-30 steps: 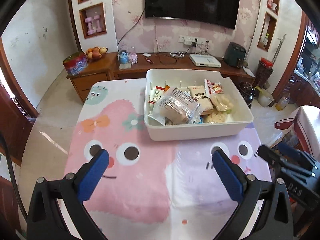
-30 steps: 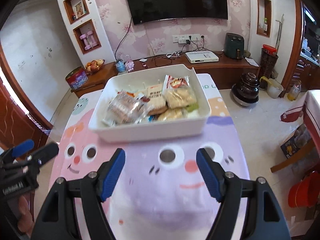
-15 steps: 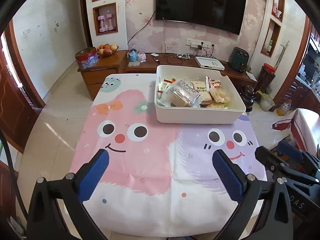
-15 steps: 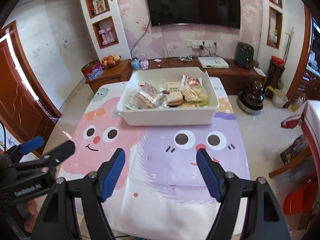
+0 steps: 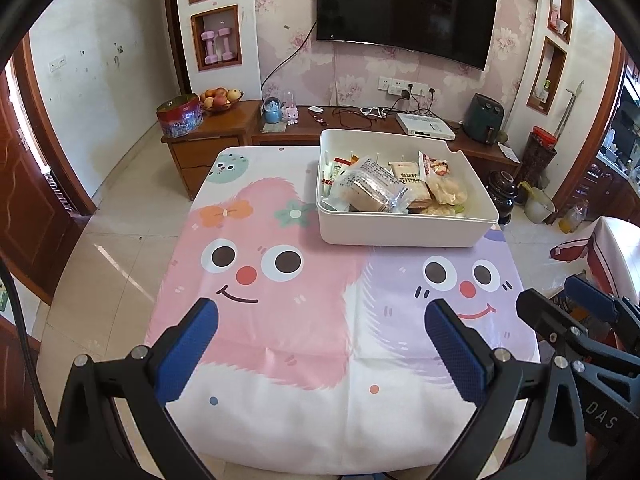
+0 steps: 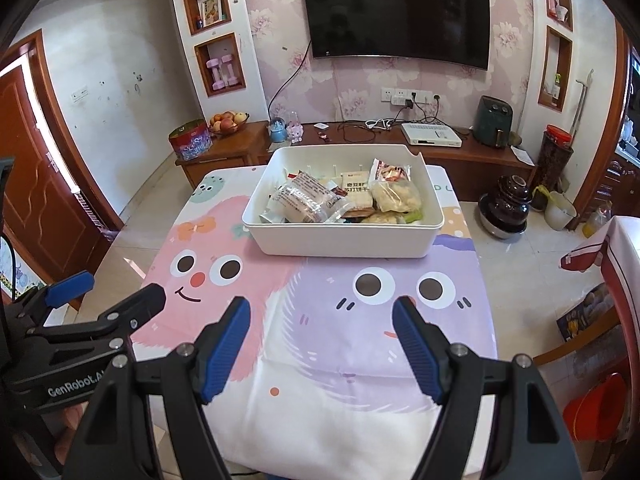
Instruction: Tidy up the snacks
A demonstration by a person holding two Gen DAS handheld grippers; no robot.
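A white plastic bin (image 5: 404,232) (image 6: 340,242) stands on the far right part of the table, filled with several wrapped snack packets (image 5: 370,190) (image 6: 308,200). My left gripper (image 5: 320,316) hovers open over the near edge of the table, well short of the bin, with nothing between its blue pads. My right gripper (image 6: 322,312) is also open and empty above the purple part of the cloth. Each gripper shows at the edge of the other's view.
A cartoon tablecloth (image 5: 280,280) in pink and purple covers the small table. Behind it a low wooden cabinet (image 6: 440,156) carries a fruit bowl (image 5: 220,100), a tin and a set-top box. A dark pot (image 6: 506,208) sits on the floor at right.
Both grippers have drawn back and up from the bin toward the near table edge; the bin now looks smaller and farther. Most of this happened early; little moved in the last half second.
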